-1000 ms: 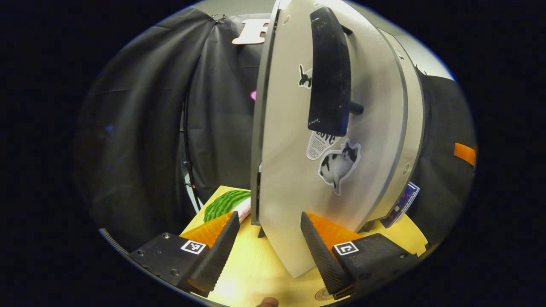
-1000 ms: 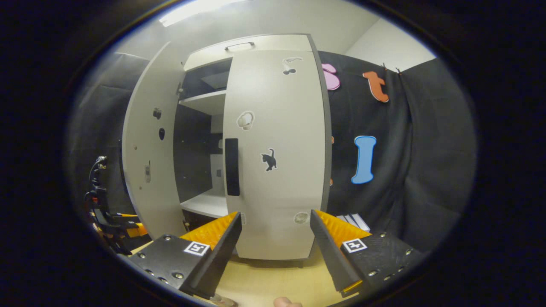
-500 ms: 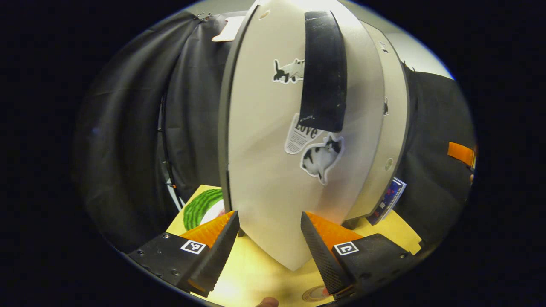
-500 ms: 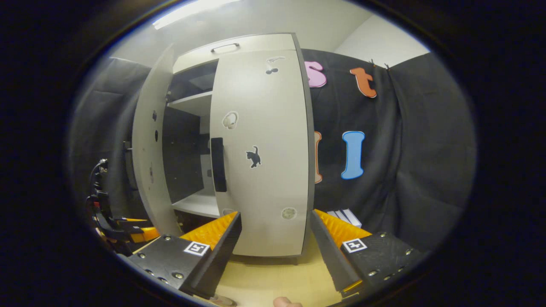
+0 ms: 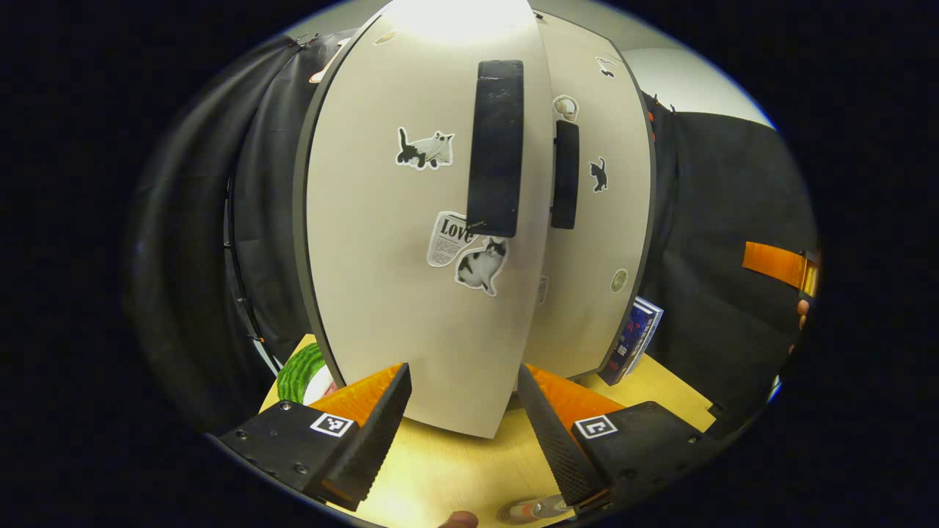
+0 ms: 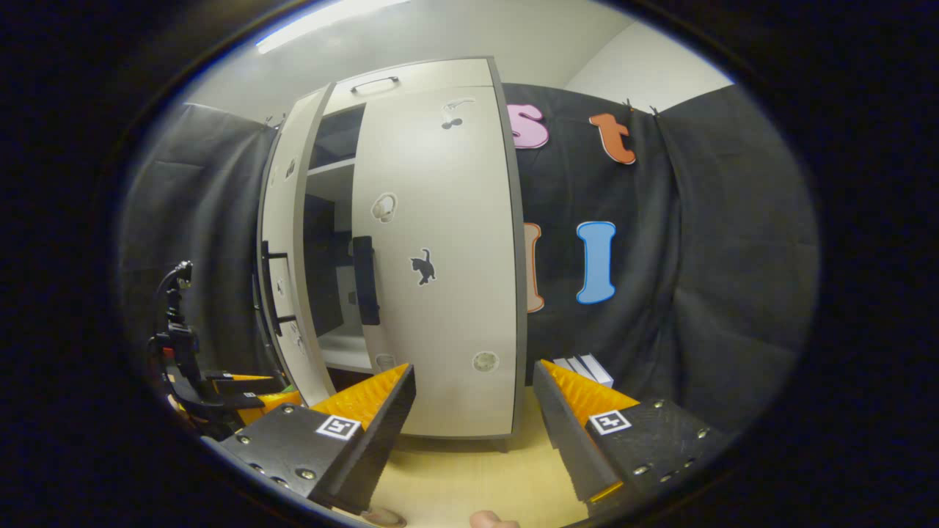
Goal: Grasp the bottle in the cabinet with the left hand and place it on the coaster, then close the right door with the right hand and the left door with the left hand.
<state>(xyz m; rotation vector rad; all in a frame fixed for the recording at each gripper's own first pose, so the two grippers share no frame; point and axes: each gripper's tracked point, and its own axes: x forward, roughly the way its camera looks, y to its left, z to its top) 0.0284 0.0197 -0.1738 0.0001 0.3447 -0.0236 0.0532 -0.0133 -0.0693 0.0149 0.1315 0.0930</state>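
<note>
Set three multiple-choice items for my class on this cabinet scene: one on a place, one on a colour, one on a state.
1. Where is the black cat sticker?
A. right door
B. table
C. shelf

2. What colour are the door handles?
A. white
B. black
C. red

3. What state is the left door in?
A. fully shut
B. removed
C. slightly ajar

Key: 1 A, it sits on the shut right door. 2 B, both bars look black. 3 C, the right gripper view shows a gap with the shelf behind it.

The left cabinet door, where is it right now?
In the left gripper view the left door stands just ahead of the left gripper, nearly shut, its handle beside the right door.
</note>
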